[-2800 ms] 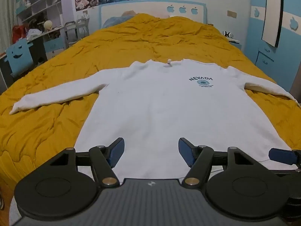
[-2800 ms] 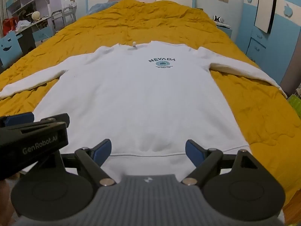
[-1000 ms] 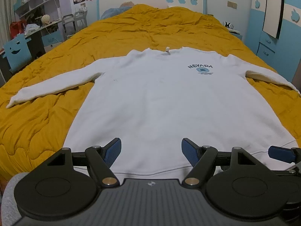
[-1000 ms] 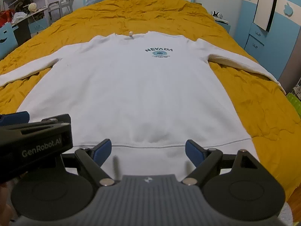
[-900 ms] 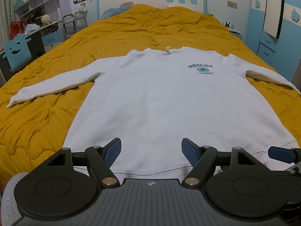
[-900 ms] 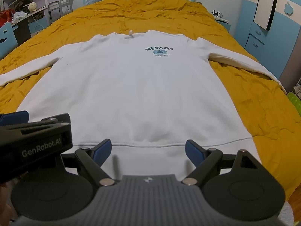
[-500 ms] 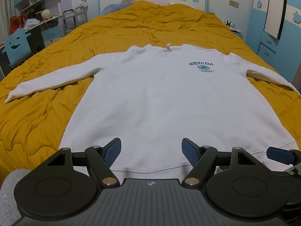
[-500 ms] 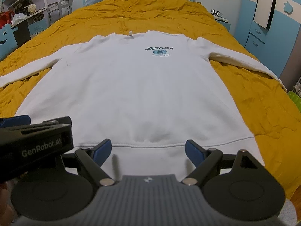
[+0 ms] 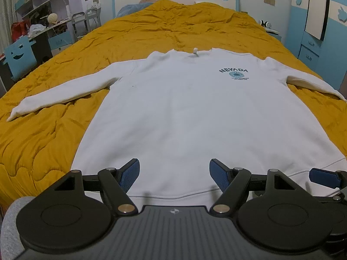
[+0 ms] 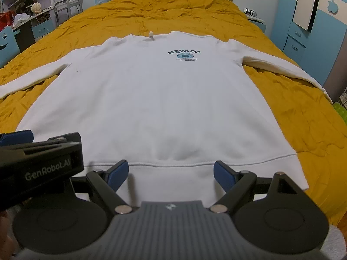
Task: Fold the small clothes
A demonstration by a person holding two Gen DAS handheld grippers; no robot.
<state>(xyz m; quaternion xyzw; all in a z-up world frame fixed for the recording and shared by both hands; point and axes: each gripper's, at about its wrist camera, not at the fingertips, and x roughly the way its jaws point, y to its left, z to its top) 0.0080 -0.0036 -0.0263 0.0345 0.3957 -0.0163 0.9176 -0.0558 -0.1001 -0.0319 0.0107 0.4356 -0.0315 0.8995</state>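
Bare quilt point(image 9: 43, 134) either side of sweatshirt point(image 9: 195, 112), seemingly unobstructed.

The sweatshirt point(image 9: 195, 112) is looking like soft matt white fleecy cloth, ribbed at the hem. The bedspread point(image 9: 43, 130) is showing as crinkly quilted mustard fabric. Left gripper point(image 9: 174, 174) is looking like matt black plastic with blue rubbery pads point(image 9: 130, 173).

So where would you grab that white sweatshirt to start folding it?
Probably the sweatshirt by its bottom hem, coming in low from the foot of the bed. It lies flat, front up, and that ribbed edge is nearest both open grippers, left and right.
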